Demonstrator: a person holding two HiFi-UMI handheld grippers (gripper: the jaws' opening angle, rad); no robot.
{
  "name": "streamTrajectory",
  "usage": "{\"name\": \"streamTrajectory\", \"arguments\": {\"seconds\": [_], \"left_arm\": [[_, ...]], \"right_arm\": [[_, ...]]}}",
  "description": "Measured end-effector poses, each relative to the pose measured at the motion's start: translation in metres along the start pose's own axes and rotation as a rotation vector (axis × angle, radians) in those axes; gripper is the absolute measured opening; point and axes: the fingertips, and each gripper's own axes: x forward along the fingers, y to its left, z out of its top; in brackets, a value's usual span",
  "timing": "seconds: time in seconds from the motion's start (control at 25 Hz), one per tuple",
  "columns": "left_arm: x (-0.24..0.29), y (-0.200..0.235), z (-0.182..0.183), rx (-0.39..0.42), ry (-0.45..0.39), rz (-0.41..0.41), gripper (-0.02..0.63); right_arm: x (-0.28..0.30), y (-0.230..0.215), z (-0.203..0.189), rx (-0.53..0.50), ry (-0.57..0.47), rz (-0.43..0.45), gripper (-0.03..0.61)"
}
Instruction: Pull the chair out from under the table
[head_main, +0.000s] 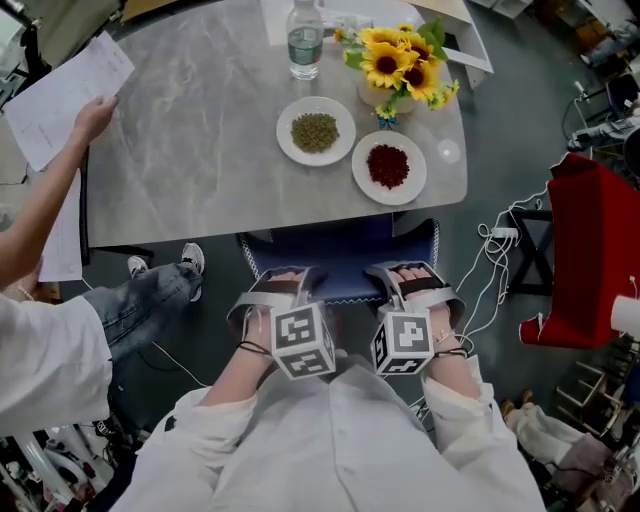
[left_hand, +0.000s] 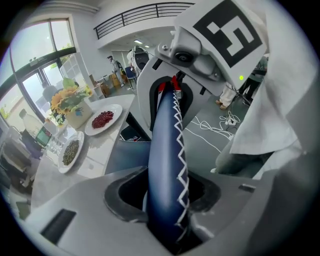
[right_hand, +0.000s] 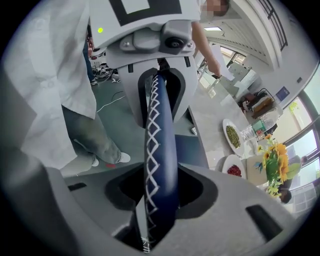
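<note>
Lower centre: the left hand-held gripper (head_main: 272, 292) and right hand-held gripper (head_main: 418, 285) each clamp the blue chair (head_main: 340, 262) by its back edge, its seat tucked under the grey surface (head_main: 200, 160).

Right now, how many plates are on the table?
2. The green-grain plate sits near the middle of the table; the red-grain plate lies just right of it, nearer the chair. None looks hidden.

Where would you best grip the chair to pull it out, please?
The chair's backrest, along its top edge, from above on the side away from the table: everything else is tucked under, and this slim rim fits the left gripper and right gripper.
</note>
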Motion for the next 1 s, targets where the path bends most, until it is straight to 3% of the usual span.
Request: {"name": "streamTrajectory", "arguments": {"seconds": [0.36, 1.0], "left_arm": [[0.000, 0.002, -0.001, 0.033, 0.008, 0.044, 0.158], [0.000, -0.015, -0.002, 0.039, 0.014, 0.016, 0.141]], "right_arm": [[0.000, -0.001, 0.001, -0.008, -0.002, -0.018, 0.132], [-0.003, 0.018, 0.001, -0.005, -0.001, 0.020, 0.123]]}}
